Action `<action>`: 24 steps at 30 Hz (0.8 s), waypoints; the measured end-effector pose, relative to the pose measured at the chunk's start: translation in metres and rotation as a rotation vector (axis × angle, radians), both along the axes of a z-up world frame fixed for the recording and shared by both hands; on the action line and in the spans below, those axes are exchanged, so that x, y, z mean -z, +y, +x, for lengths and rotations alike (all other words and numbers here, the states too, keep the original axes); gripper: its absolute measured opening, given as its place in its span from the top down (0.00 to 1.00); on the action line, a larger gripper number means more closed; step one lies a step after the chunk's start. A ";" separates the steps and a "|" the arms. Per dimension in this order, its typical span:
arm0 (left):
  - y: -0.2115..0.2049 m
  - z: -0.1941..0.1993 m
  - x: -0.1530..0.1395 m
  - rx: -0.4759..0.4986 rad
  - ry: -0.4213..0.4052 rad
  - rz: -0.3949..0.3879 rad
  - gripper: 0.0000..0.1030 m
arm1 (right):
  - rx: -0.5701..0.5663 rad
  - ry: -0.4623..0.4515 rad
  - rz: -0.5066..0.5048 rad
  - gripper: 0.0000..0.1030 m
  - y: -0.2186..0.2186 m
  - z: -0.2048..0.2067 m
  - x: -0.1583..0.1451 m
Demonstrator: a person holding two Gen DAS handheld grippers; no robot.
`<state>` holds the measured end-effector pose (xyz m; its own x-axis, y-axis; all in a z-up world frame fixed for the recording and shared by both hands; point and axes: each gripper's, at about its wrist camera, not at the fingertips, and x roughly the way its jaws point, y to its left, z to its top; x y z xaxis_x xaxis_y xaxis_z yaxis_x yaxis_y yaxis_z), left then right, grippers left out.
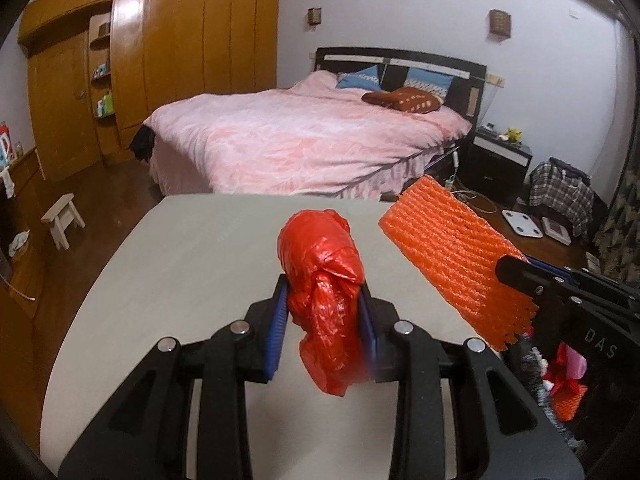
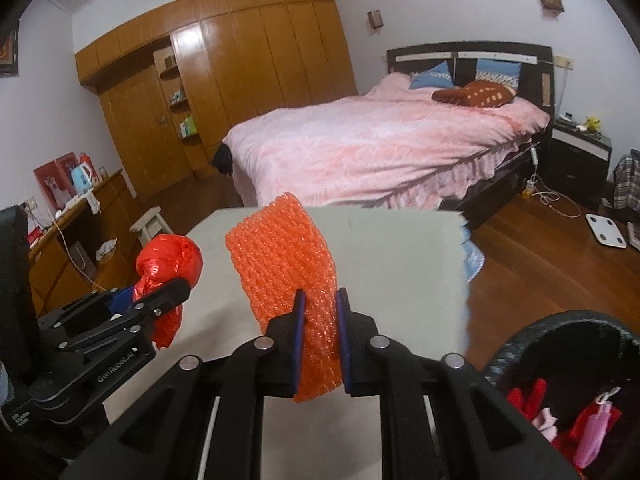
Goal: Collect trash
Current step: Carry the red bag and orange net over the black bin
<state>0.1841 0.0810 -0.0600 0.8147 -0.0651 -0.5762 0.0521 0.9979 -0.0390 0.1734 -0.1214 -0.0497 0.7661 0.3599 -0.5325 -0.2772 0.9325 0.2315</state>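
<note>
You've got a piece of trash in each gripper, both clear of the grey table [image 1: 168,264]. Your left gripper [image 1: 326,320] is pinched on a knotted red plastic bag [image 1: 320,264]: the blue pads [image 1: 280,320] squeeze its gathered neck, the round bulk sticks out ahead and a loose tail hangs below. It looks feather-light, crinkly and slick, so the knot is the right place to hold; thin film like that could slip through a looser pinch.

Your right gripper [image 2: 320,320] is pressed nearly together on an orange foam net sleeve [image 2: 284,256], gripped at its lower end, the rest standing up and forward of the fingers. It should be soft and springy, almost weightless, and it crushes flat between the pads, so I judge the hold secure enough.

Both grippers tilt moderately downward, side by side, the right one just beside the left in the left wrist view. The black trash bin [image 2: 520,344] sits low on your right, already holding red and pink scraps. Swing both loads over its rim before you let go.
</note>
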 end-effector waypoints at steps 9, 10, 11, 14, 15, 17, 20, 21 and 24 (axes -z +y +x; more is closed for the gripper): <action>-0.046 -0.028 -0.025 0.085 -0.043 -0.012 0.70 | 0.058 -0.057 -0.001 0.86 -0.040 -0.037 -0.028; -0.049 -0.030 -0.027 0.093 -0.047 -0.012 0.70 | 0.067 -0.065 -0.002 0.86 -0.046 -0.042 -0.030; -0.054 -0.033 -0.028 0.102 -0.051 -0.012 0.70 | 0.074 -0.070 -0.004 0.86 -0.051 -0.046 -0.032; -0.070 -0.040 -0.036 0.131 -0.067 -0.014 0.70 | 0.102 -0.086 -0.006 0.86 -0.068 -0.060 -0.039; -0.076 -0.043 -0.038 0.141 -0.074 -0.014 0.70 | 0.111 -0.090 -0.006 0.86 -0.073 -0.063 -0.041; -0.086 -0.047 -0.042 0.158 -0.084 -0.014 0.70 | 0.128 -0.099 -0.005 0.86 -0.083 -0.070 -0.045; -0.102 -0.054 -0.048 0.187 -0.095 -0.016 0.70 | 0.152 -0.113 -0.010 0.86 -0.097 -0.079 -0.050; -0.109 -0.057 -0.049 0.199 -0.101 -0.016 0.70 | 0.161 -0.116 -0.012 0.86 -0.101 -0.083 -0.051; -0.124 -0.062 -0.053 0.231 -0.106 -0.017 0.70 | 0.184 -0.121 -0.014 0.86 -0.113 -0.090 -0.053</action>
